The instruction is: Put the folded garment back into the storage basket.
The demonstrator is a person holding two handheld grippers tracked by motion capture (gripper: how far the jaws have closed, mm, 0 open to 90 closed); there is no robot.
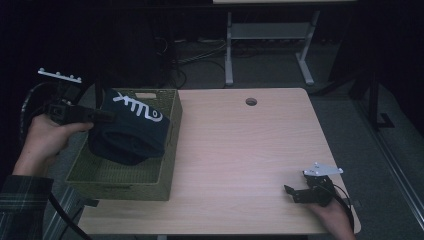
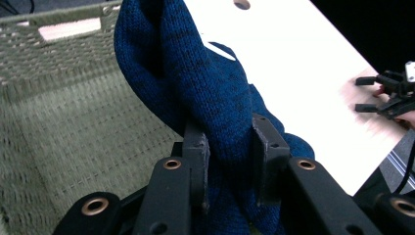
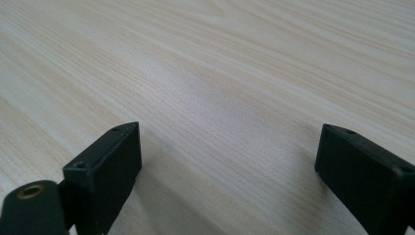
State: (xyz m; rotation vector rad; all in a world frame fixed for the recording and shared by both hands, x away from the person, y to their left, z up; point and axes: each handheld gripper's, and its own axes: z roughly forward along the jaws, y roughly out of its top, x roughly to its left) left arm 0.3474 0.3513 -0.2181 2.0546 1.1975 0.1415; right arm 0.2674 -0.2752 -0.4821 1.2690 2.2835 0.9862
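A dark blue knitted garment (image 1: 131,131) with a white logo hangs bunched over the woven olive basket (image 1: 150,186) at the table's left. My left gripper (image 1: 106,115) comes in from the left and is shut on a fold of it. In the left gripper view the blue knit (image 2: 205,88) is pinched between the two black jaws of that gripper (image 2: 230,144), with the basket's inside (image 2: 73,127) behind it. My right gripper (image 1: 292,193) rests near the table's front right corner, jaws wide apart. In the right gripper view that gripper (image 3: 227,161) has only bare wood between its jaws.
The light wooden table (image 1: 240,150) has a round cable hole (image 1: 251,101) near its far edge. Beyond it stand a white desk frame (image 1: 229,50) and cables on the dark floor. The far right gripper (image 2: 381,93) is seen at the table's edge in the left gripper view.
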